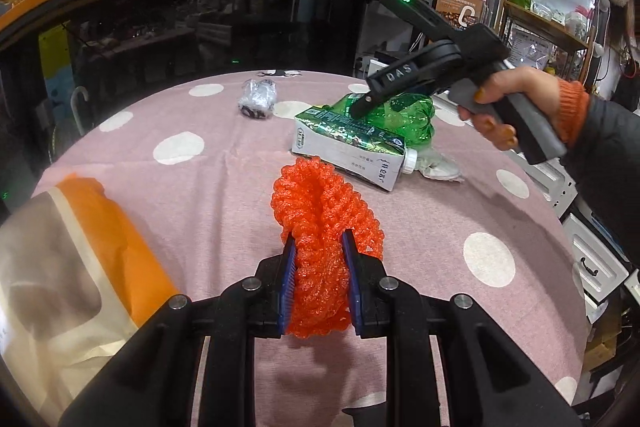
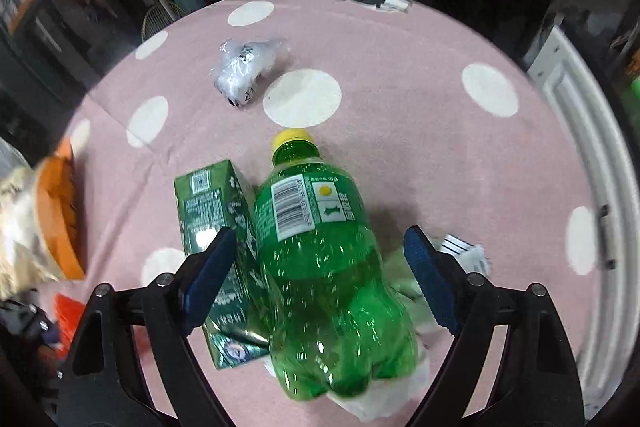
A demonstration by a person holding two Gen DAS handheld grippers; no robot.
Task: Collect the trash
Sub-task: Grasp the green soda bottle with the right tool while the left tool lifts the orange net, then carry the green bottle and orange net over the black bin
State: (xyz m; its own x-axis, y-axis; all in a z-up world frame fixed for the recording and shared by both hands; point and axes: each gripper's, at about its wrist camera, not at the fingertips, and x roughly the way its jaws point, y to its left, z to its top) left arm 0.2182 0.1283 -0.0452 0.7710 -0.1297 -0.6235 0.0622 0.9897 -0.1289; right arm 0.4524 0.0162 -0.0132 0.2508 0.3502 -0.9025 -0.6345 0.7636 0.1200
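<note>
Orange foam net (image 1: 324, 247) sits nearest the left camera, pinched between the blue fingers (image 1: 289, 283) of the left gripper (image 1: 320, 247), which are closed tight on it above the near part of the bench (image 1: 208, 195). Orange-and-cream bag (image 1: 72, 267) lies at the bench's left edge. Right gripper (image 2: 320, 251) is held in a hand (image 1: 504, 107); its fingers (image 2: 208, 275) stand wide open, holding nothing, astride a green bottle (image 2: 332, 279) lying on the bench toward its right side. Green carton (image 2: 216, 223) lies against the bottle. White crumpled paper (image 2: 380, 403) lies under the bottle. Crumpled clear wrapper (image 2: 244, 71) lies toward the far edge.
</note>
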